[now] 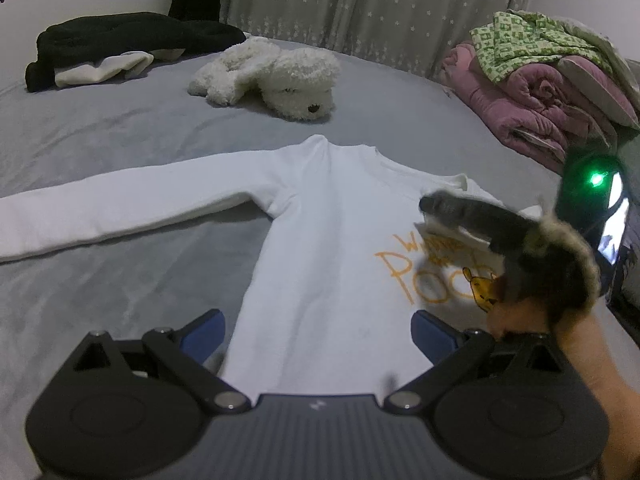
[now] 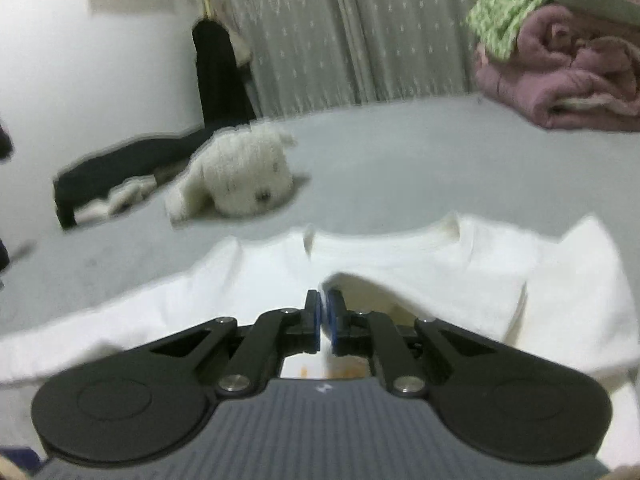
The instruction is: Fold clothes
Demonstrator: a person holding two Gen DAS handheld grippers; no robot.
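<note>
Spread over a grey bed [image 1: 120, 292]: a white long-sleeved top [image 1: 332, 240], front up, orange lettering showing, neck toward the far side near a plush dog [image 1: 280, 80]. One sleeve [image 1: 120, 208] stretched flat and straight out to the left. Other sleeve lifted and drawn in over the chest, its cuff pinched in the right claw [image 2: 323, 320], jaws closed down to a sliver with white cloth between the blue pads. Seen from the left wrist view, that same right claw [image 1: 452, 220] hanging above the lettering, cloth trailing from it, blurred. Left claw [image 1: 318, 334] wide apart, holding nothing, poised low over the hem end of the body. Off to the sides: a dark heap of garments [image 1: 120, 44] at far left, pink bedding [image 1: 532, 96] under a green patterned cloth [image 1: 516, 40] at far right.

Judged step: bringing the sleeve across the body. To do it well: carry the cuff over level, lay it so the fold line runs straight down from the shoulder, keep the cloth taut enough to avoid a bunched ridge, release only once the sleeve lies flat. Worth pressing the body down lightly with the free claw so the top does not drag sideways on the sheet.
</note>
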